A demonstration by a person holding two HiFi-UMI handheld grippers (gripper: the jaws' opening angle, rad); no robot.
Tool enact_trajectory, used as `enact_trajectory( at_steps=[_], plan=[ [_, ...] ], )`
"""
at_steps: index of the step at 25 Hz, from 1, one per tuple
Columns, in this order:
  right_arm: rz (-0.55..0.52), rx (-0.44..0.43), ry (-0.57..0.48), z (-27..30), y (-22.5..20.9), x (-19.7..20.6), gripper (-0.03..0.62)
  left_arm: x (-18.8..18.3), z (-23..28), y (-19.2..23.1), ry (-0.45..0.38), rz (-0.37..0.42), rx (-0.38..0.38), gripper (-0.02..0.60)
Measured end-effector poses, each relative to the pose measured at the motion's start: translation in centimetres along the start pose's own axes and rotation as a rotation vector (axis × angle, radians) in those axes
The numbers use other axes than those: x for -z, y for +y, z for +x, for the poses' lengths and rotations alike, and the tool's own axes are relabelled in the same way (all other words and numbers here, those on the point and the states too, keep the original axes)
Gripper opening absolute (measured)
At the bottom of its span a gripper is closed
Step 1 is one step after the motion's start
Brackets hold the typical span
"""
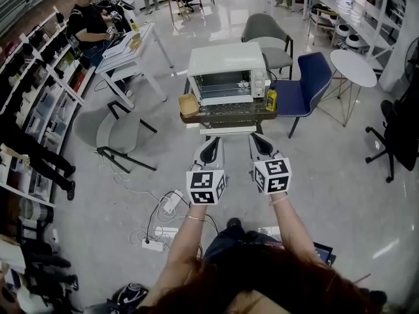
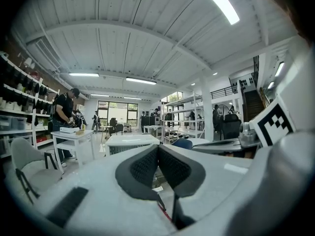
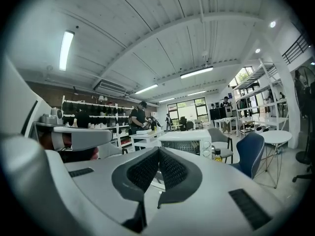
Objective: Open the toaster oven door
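A white toaster oven (image 1: 226,74) stands on a small dark table (image 1: 229,115) ahead of me, its glass front with the wire rack behind it facing me. Both grippers are held side by side in the air, well short of the table and apart from the oven. My left gripper (image 1: 211,150) is shut with nothing between its pads. My right gripper (image 1: 260,146) is shut and empty too. The left gripper view shows the oven (image 2: 132,144) just beyond the closed jaws (image 2: 158,149). In the right gripper view the oven (image 3: 184,142) sits straight ahead past the closed jaws (image 3: 158,151).
A yellow bottle (image 1: 271,100) and a brown box (image 1: 188,104) flank the oven on the table. A blue chair (image 1: 308,84) and a round white table (image 1: 353,67) stand at right, a tipped grey chair (image 1: 118,133) at left. Cables and a power strip (image 1: 163,214) lie on the floor.
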State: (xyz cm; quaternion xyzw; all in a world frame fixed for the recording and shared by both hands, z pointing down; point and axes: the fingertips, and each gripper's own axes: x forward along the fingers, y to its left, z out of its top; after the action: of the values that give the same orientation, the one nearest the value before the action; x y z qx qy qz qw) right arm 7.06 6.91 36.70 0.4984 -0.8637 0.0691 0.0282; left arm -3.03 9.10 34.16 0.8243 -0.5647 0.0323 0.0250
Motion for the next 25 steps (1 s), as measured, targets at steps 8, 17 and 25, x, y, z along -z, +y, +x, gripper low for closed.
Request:
enact_trajectory(
  at_steps=[8,17,25],
  plan=[
    [-0.053,-0.010,-0.033,-1.7,0.8,-1.4,0.002,-0.5,-1.3,-1.1,-0.014,0.004,-0.007,0.015],
    [-0.082,-0.009,-0.056,-3.4,1.9,-2.3,0.002,-1.1,-3.1,-2.0,-0.024,0.007,-0.010,0.015],
    [-0.098,-0.008,-0.067,-4.1,2.2,-2.7,0.002,-1.3,-3.6,-2.2,-0.032,0.007,-0.013,0.015]
  ],
)
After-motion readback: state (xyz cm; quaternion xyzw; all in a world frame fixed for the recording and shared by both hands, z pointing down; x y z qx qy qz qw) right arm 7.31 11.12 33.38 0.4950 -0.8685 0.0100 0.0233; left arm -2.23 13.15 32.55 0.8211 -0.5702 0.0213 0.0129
